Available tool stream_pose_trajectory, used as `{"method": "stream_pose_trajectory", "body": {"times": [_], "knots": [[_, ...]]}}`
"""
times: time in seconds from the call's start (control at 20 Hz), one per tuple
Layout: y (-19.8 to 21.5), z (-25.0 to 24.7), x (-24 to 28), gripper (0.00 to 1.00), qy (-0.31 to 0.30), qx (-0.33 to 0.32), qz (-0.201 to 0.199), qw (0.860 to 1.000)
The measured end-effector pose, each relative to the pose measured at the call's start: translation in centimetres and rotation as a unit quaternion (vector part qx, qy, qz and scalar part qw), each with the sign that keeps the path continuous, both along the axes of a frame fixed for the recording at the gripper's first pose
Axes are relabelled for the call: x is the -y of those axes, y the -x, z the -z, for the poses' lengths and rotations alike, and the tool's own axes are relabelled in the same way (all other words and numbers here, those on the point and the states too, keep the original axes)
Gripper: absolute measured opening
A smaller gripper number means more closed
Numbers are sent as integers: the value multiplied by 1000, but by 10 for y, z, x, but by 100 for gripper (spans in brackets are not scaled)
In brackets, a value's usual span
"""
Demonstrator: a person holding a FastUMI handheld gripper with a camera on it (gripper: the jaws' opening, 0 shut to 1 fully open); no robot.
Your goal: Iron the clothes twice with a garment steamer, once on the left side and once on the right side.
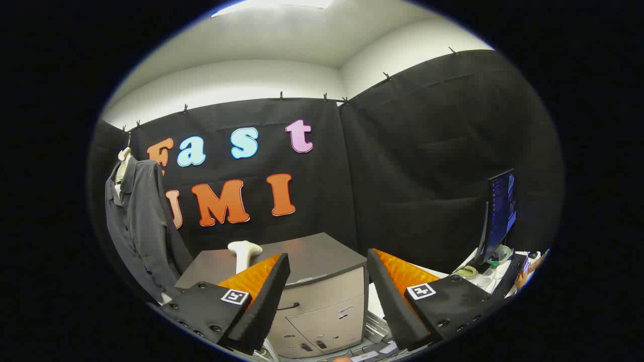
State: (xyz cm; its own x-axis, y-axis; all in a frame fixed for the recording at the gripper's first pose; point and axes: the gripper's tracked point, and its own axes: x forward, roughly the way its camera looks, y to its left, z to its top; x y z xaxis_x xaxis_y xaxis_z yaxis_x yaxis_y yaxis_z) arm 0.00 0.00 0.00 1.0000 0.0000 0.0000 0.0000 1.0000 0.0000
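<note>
A dark grey shirt [141, 221] hangs on a pale hanger against the booth wall, well left of and beyond my fingers. A white garment steamer [244, 253] stands on top of a grey cabinet [322, 296], just beyond my left fingertip, its lower part hidden behind that finger. My gripper [328, 261] is open, its fingers spread wide with nothing between them; the cabinet's front shows in the gap.
To the right, a white desk [483, 281] carries a monitor [500, 211], a keyboard [509, 279] and small items, with a person's hand [523, 278] at its far end. Papers and clutter lie below the cabinet near my fingers.
</note>
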Motion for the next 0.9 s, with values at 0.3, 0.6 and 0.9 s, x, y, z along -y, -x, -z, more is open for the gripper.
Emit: {"method": "stream_pose_trajectory", "body": {"times": [0.3, 0.6, 0.9], "knots": [[2, -3, 18, 98, 4, 1, 17, 1000], [-5, 3, 24, 98, 7, -6, 24, 1000], [-16, 17, -5, 98, 26, -38, -6, 999]]}}
